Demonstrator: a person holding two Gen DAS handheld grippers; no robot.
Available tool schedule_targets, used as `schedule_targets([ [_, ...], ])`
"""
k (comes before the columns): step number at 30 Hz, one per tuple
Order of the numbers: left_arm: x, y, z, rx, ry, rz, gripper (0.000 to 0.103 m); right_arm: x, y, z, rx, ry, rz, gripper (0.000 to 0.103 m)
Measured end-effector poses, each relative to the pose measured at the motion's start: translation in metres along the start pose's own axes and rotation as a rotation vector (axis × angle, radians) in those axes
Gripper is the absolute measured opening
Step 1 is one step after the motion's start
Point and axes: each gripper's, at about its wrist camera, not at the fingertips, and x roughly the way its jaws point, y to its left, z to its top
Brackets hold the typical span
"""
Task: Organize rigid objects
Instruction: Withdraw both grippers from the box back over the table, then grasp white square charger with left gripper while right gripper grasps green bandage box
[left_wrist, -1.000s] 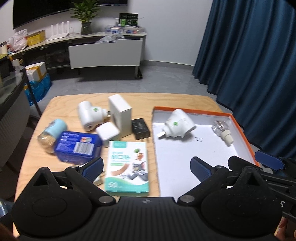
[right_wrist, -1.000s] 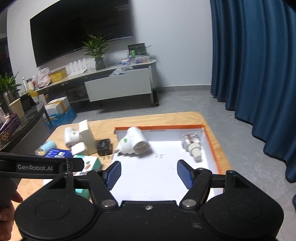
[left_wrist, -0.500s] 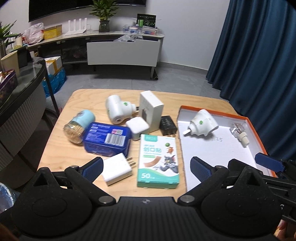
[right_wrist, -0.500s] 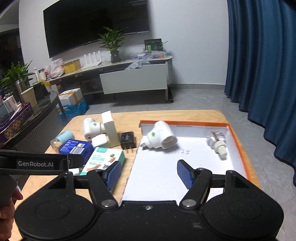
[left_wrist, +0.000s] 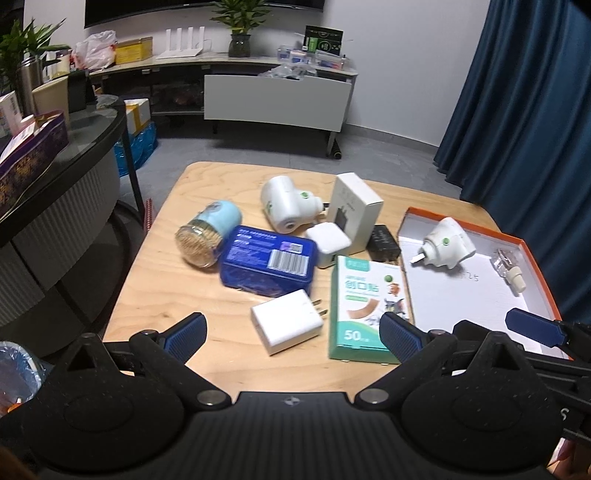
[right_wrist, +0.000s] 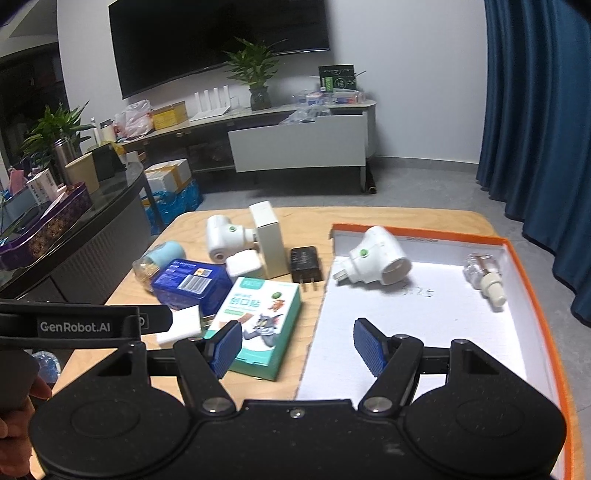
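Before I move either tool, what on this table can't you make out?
- White charger: right wrist view, mostly hidden behind the left tool's arm.
- Tray near edge: left wrist view, covered by the right tool.
- Handwriting on tray floor: too small and blurred.
- Bandage box near end: covered by a finger.

Left gripper (left_wrist: 291, 326): my fingers (left_wrist: 184, 331) spread wide, nothing between them, pitched downward above the worktop (left_wrist: 173, 295).
Right gripper (right_wrist: 297, 345): my fingers (right_wrist: 225, 347) parted, nothing between the blue pads, pitched downward.
Relative position: my left gripper's body crosses the lower left of the right wrist view.
Left hand (right_wrist: 16, 435): wrapped around the handle at the frame's lower left edge.
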Motion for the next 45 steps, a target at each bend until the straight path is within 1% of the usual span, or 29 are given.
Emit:
schedule_targets([
  [9,0.001,0.017,-0.003,-0.023,0.005,0.000,0.102,0.008,0.013,-0.003,-0.009,0.022,0.033,0.080],
  [23,0.014,0.026,-0.008,-0.034,0.029,-0.005,0.103,0.016,0.013,-0.006,-0.007,0.042,0.039,0.080],
  [29,0.028,0.026,-0.011,-0.054,0.047,0.005,0.103,0.018,0.009,-0.009,0.005,0.045,0.037,0.080],
  [32,0.039,0.022,-0.011,-0.045,0.053,0.010,0.103,0.018,0.006,-0.010,0.010,0.046,0.035,0.080],
  [35,0.049,0.018,-0.008,-0.039,0.049,0.013,0.103,0.018,0.003,-0.011,0.015,0.045,0.032,0.080],
  [39,0.063,0.013,-0.002,-0.044,0.043,0.035,0.103,0.017,-0.001,-0.011,0.024,0.041,0.028,0.080],
  [43,0.071,0.014,0.000,-0.056,0.028,0.025,0.103,0.020,-0.004,-0.011,0.030,0.042,0.028,0.080],
  [45,0.072,0.016,-0.001,-0.034,0.037,0.049,0.103,0.020,-0.005,-0.011,0.032,0.043,0.030,0.080],
])
